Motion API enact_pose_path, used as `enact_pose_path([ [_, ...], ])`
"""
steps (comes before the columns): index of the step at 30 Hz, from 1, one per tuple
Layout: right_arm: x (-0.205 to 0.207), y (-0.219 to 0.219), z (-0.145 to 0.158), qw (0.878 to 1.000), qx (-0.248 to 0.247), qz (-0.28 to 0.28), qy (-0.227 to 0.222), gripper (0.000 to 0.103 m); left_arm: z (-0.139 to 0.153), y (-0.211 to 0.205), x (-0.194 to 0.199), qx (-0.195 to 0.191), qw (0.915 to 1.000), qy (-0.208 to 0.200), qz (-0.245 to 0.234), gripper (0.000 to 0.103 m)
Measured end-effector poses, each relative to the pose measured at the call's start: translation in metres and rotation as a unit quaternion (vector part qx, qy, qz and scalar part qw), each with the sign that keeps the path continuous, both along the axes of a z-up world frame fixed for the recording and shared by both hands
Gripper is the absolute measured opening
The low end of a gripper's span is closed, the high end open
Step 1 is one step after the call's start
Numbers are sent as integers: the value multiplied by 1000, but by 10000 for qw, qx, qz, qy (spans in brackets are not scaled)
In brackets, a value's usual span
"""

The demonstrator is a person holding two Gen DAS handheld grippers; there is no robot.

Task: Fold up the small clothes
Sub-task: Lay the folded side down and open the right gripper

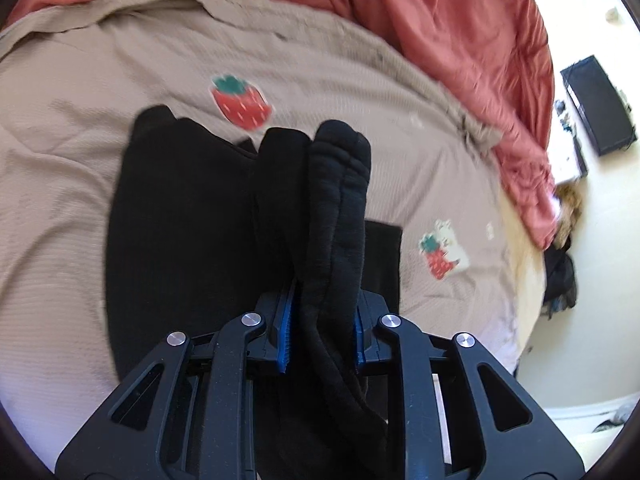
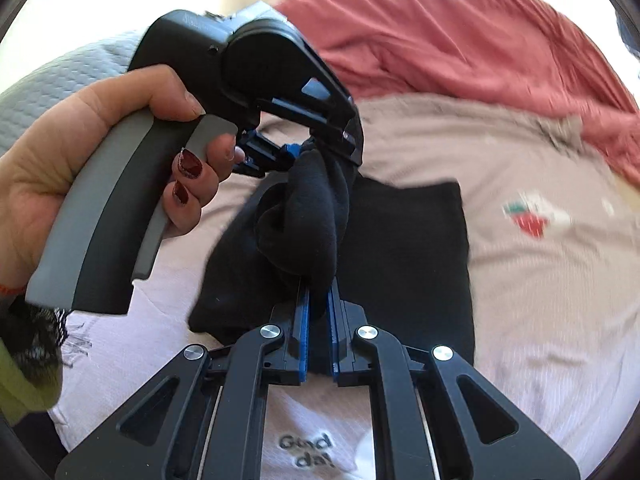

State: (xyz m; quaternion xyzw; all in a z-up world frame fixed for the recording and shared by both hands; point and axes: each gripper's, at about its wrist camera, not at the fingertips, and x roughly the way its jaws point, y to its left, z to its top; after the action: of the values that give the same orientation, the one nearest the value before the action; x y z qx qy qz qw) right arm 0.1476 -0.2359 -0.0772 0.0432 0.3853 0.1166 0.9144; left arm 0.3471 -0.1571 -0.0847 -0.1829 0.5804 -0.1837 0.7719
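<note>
Left wrist view: left gripper [image 1: 322, 328] clamped on bunched black garment [image 1: 336, 208], lifted above bed [image 1: 60, 200]. Right gripper [image 2: 318, 320] pinched tight on same garment's other end. Beyond, folded black cloth [image 1: 180, 220] flat on strawberry-print sheet; red blanket [image 1: 440, 20] farthest.

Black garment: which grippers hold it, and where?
Both. The left gripper and right gripper each clamp a bunched fold of the black garment; which edge cannot be told.
</note>
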Motion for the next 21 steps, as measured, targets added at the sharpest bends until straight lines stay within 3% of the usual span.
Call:
enact_pose_path([
  [2,5,-4,-9,9997,72,-113,219,7,-6,-9,0,70,9999,9,-75,23],
  [6,11,-12,-28,9965,410,-289,666,7,-6,-14,-1,-228,9996,77,-166,35],
  [9,16,-20,-37,9917,782,-433,927,8,14,-4,-6,-473,9986,-207,-101,39],
  [13,17,-28,-37,9875,988,-648,1043,11,37,20,-22,-150,9972,-725,118,43],
  [17,10,-27,-19,9894,839,-951,702,27,34,55,-46,492,9921,-1082,394,54],
  [18,6,-29,-13,9890,878,-1058,545,36,30,60,-49,607,9913,-1088,435,54],
  [21,-5,-42,11,9854,1021,-1361,-100,50,5,78,-58,968,9895,-905,577,54],
])
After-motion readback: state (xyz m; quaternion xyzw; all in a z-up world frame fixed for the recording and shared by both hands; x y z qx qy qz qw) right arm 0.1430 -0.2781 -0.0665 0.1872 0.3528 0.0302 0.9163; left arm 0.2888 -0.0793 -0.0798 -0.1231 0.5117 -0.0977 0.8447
